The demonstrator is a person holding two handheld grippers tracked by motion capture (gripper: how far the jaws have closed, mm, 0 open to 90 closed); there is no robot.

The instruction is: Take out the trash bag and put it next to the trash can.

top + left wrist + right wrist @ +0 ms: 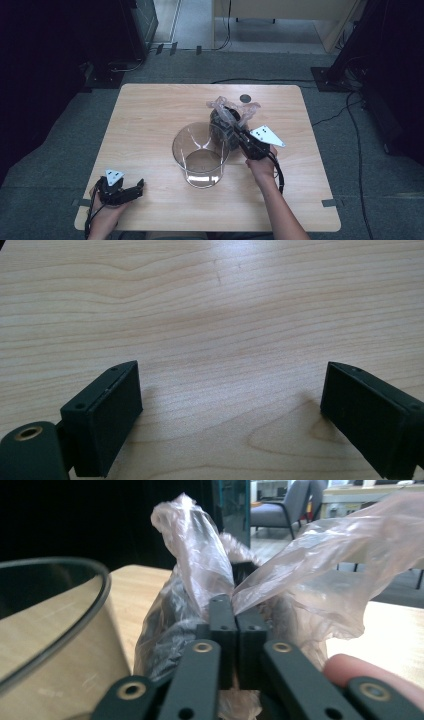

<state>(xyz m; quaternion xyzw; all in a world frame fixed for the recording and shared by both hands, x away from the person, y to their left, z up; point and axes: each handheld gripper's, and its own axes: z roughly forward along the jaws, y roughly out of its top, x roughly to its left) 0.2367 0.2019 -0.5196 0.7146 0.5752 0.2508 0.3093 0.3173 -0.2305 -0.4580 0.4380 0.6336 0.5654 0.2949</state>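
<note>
A clear plastic bag (220,106) with dark contents stands on the wooden table (150,110), just behind and to the right of a clear round container (201,150). My right gripper (231,122) is shut on the bag; in the right gripper view its jaws (235,605) pinch the bag (195,540) where the two loose flaps meet. The container's dark rim (75,630) curves past on the left, close to the bag. My left gripper (140,186) rests near the front left corner, open, with only bare wood between its fingers (230,405).
A small dark round disc (244,98) lies on the table behind the bag. Cables (350,115) run over the grey floor to the right. Dark equipment stands at the far left and far right. A thumb (360,672) shows beside the right gripper's body.
</note>
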